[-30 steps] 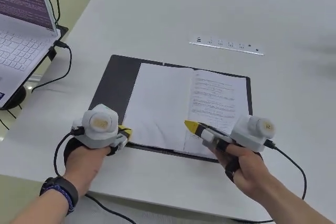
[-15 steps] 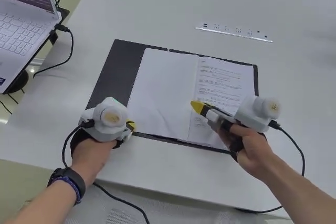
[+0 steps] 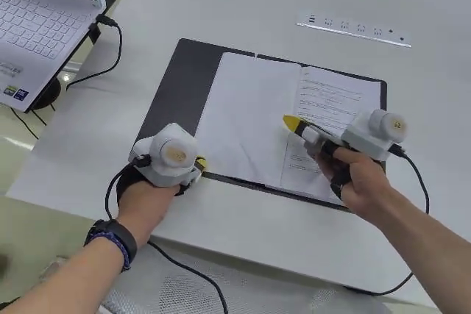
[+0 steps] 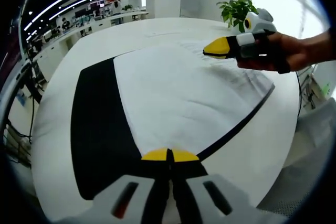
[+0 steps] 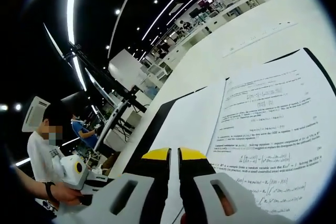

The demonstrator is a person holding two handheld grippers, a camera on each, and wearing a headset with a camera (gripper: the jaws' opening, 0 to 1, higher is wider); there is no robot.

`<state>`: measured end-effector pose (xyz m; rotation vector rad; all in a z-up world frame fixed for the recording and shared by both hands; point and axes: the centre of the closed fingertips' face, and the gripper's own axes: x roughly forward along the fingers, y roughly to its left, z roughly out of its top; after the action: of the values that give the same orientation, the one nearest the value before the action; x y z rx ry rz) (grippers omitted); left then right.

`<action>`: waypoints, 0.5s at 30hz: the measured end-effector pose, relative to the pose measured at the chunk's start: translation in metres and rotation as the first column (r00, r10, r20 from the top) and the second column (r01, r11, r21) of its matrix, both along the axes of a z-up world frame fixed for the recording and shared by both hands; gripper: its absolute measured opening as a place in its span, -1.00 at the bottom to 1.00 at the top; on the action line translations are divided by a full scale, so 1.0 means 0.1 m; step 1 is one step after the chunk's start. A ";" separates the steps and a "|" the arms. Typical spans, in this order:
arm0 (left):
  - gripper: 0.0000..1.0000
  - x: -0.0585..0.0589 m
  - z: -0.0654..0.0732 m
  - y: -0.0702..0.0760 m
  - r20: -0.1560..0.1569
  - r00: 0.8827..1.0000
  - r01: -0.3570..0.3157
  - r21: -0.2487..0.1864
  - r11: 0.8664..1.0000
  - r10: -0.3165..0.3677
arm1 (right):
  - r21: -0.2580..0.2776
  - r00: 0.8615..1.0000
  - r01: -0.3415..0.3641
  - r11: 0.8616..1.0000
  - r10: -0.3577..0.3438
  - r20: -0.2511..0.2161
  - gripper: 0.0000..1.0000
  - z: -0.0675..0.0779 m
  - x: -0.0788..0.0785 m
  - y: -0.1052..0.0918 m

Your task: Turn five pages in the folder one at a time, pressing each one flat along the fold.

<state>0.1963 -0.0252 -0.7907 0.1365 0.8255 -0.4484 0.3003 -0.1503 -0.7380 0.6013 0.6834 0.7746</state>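
White table (image 3: 243, 5) in an open office carries the black folder (image 3: 173, 90), which lies open near the front edge between the two hands. Its blank page (image 3: 246, 119) is on the left and its printed page (image 3: 342, 108) on the right. The right claw (image 3: 293, 122) sits over the fold, tips closed together on nothing. The left claw (image 3: 197, 165) is closed at the blank page's near corner; I cannot tell whether it pinches paper or only presses.

Likely trouble: a pointed tip dragged along the fold could crease or tear the sheet, and if the left claw slips, the blank page may spring back. Lifting the next sheet could catch two at once.

Whether the right tips touch paper is unclear, the fold line is faint, and the pages already turned cannot be counted. Far left, a laptop (image 3: 44, 12) is cut off; a socket strip (image 3: 353, 30) lies beyond the folder.
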 end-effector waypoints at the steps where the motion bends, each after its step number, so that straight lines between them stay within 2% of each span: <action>1: -1.00 0.00 0.00 0.00 -0.002 1.000 -0.003 -0.004 1.000 0.003 | -0.002 1.000 -0.002 1.000 0.002 0.002 -0.95 0.00 0.02 0.01; 7: -1.00 0.01 0.00 0.00 -0.005 1.000 -0.022 -0.014 1.000 0.022 | -0.002 1.000 0.017 1.000 -0.017 -0.002 -1.00 0.00 0.16 -0.02; 15: -1.00 0.01 0.00 0.00 -0.009 1.000 -0.015 -0.019 1.000 0.015 | 0.011 0.999 0.048 0.999 -0.048 -0.008 -1.00 -0.02 0.29 -0.07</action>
<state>0.1978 -0.0255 -0.7907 0.1105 0.8304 -0.4431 0.3296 -0.1569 -0.7405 0.6290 0.6695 0.7326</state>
